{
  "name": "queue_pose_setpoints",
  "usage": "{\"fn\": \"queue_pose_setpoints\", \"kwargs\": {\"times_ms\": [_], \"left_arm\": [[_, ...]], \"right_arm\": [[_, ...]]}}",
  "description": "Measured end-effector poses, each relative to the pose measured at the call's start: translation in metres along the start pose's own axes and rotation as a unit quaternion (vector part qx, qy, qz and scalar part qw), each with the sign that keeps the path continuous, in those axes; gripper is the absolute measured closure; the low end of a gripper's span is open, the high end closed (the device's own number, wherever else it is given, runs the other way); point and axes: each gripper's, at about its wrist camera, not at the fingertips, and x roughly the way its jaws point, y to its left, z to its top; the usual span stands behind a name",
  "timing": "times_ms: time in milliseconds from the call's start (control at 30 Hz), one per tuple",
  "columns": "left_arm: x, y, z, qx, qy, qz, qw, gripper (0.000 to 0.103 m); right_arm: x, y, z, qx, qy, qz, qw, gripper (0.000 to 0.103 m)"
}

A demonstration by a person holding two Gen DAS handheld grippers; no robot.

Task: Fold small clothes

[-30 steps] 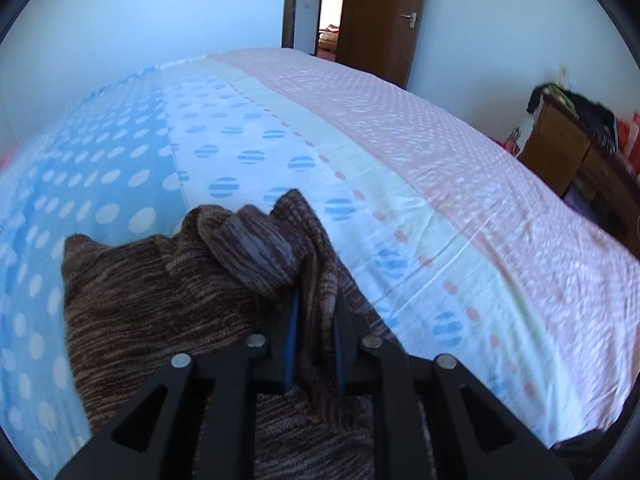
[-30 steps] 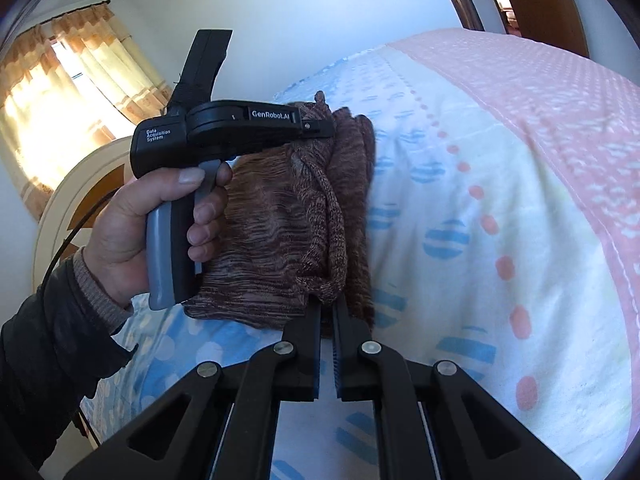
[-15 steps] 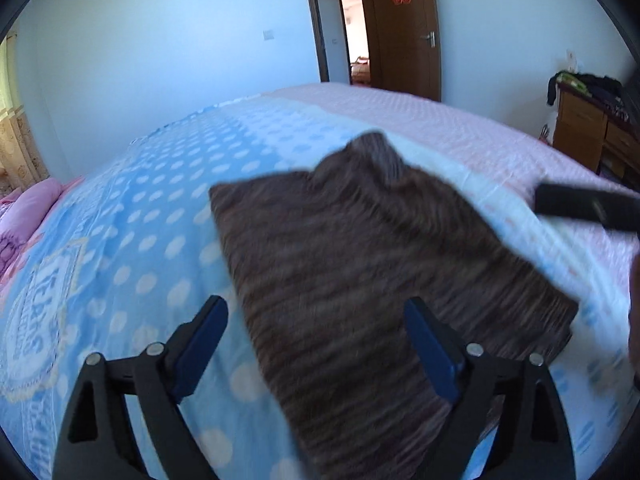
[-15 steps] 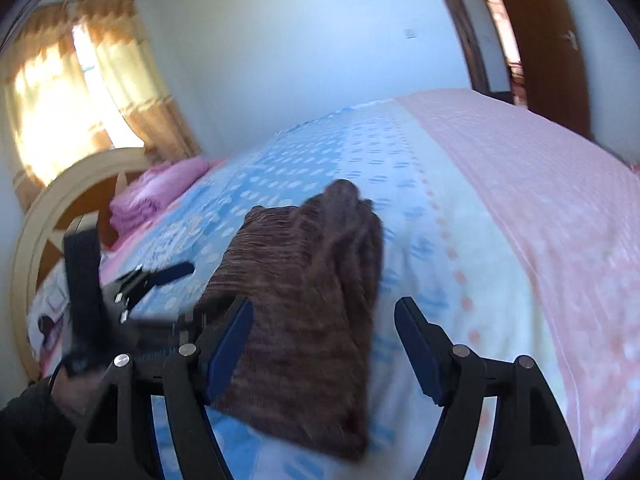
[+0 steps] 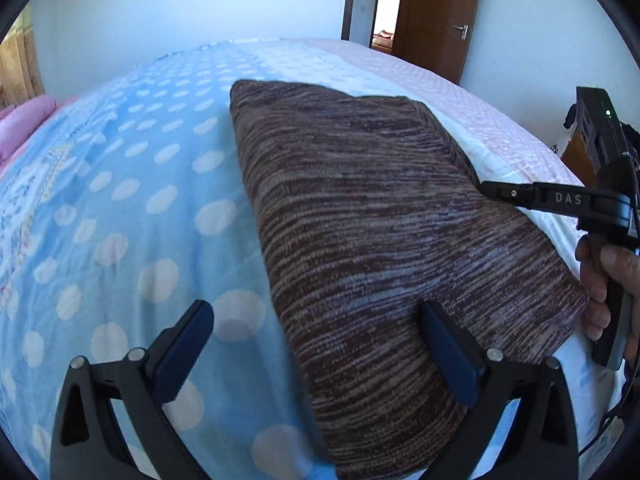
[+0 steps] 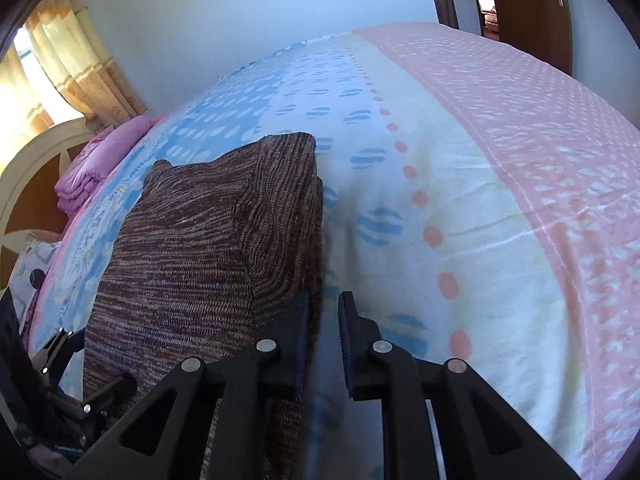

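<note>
room: pale blue walls, a brown wooden door [image 5: 438, 20] with a red paper sign on it stands open at the far end, and yellow curtains [image 6: 76, 60] hang by a bright window.
bed: big bed [image 5: 120, 208] with a soft cover, blue with white dots on one side, cream with blue and pink dots in the middle, pink on the other side.
pillow side: folded pink blanket [image 6: 100, 164] lies near a round cream headboard [image 6: 24, 176].
clothes: brown and grey striped knit sweater [image 5: 380, 240] lies folded in a neat block on the bed, on the blue and cream part of the cover.
left gripper: black left gripper [image 5: 316, 356] with blue pads hangs over the near end of the sweater. its jaws are opening and stand spread wide. one finger is over the blue cover and the other is over the sweater. the pads do not press on anything.
right gripper: black right gripper [image 6: 324, 332] sits at the right edge of the sweater. its jaws are closing and are close together with a thin gap. a strip of the sweater's edge and the bed cover show in the gap. i cannot tell if the pads press on the cloth.
right hand: a person's hand [image 5: 608, 284] holds the right gripper's handle, just beside the sweater's corner.
side of room: a wooden cabinet [image 5: 576, 152] peeks out behind the right gripper.
</note>
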Motion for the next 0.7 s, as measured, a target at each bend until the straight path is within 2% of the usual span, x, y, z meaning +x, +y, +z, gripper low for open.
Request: {"fn": "queue_pose_setpoints", "kwargs": {"times_ms": [100, 167, 200, 233, 467, 533, 567, 700], "left_arm": [[0.003, 0.002, -0.001, -0.009, 0.008, -0.006, 0.9999, 0.000], [0.003, 0.002, -0.002, -0.008, 0.007, -0.004, 0.9999, 0.000], [0.004, 0.002, -0.002, -0.006, 0.007, -0.001, 1.0000, 0.000], [0.004, 0.001, -0.001, -0.005, 0.008, 0.000, 1.0000, 0.000], [0.005, 0.000, -0.002, -0.004, 0.010, 0.000, 0.9999, 0.000], [0.006, 0.000, -0.002, -0.003, 0.010, 0.000, 0.9999, 0.000], [0.006, 0.000, -0.002, -0.003, 0.011, -0.001, 0.9999, 0.000], [0.006, -0.001, -0.003, -0.004, 0.012, -0.006, 0.9999, 0.000]], "right_arm": [[-0.002, -0.002, 0.003, -0.004, 0.003, 0.032, 0.999, 0.086], [-0.002, -0.007, 0.010, 0.002, -0.005, 0.066, 0.998, 0.071], [-0.002, -0.008, 0.014, 0.007, -0.005, 0.080, 0.997, 0.057], [-0.001, -0.009, 0.016, 0.011, -0.004, 0.092, 0.996, 0.050], [0.020, -0.008, 0.038, 0.011, -0.001, 0.120, 0.993, 0.050], [0.032, -0.010, 0.043, 0.021, 0.014, 0.135, 0.990, 0.050], [0.039, -0.010, 0.046, 0.023, 0.020, 0.129, 0.991, 0.050], [0.051, -0.016, 0.052, 0.038, 0.011, 0.142, 0.989, 0.050]]}}
